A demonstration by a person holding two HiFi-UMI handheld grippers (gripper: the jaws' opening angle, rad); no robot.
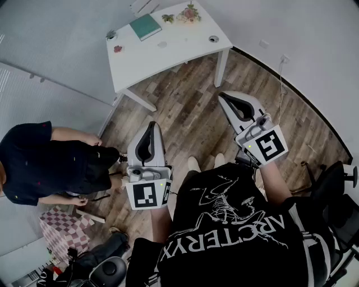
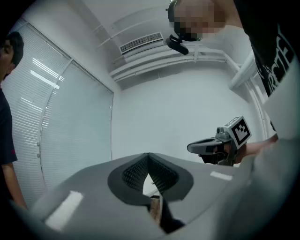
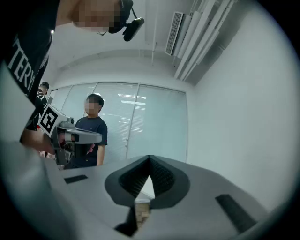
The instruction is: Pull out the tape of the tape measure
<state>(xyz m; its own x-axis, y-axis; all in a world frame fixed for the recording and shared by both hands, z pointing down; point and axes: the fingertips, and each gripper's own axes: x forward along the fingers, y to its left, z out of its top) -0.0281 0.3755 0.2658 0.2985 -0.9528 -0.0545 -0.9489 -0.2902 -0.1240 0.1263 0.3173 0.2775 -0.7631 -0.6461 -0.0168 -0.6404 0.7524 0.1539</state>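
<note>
Two grey plastic tools, the left gripper [image 1: 152,126] and the right gripper [image 1: 223,97], are held level, jaws closed on nothing. I can pick out no tape measure; it may lie on the white table [image 1: 168,53] at twelve o'clock, so the pulling is all ahead.

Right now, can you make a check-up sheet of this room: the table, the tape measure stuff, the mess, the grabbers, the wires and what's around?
Surface: white table ahead on the wooden floor, not yet reached.
Job's things: no tape measure made out; a small round thing on the table is too small to tell.
Clutter: green book, flowers and little bits on the table.
Grippers: left gripper and right gripper both shut, empty, held level.
Cables: a thin cord hangs down the wall at the right.
Surroundings: a person in black at the left, a chair at the right.
</note>
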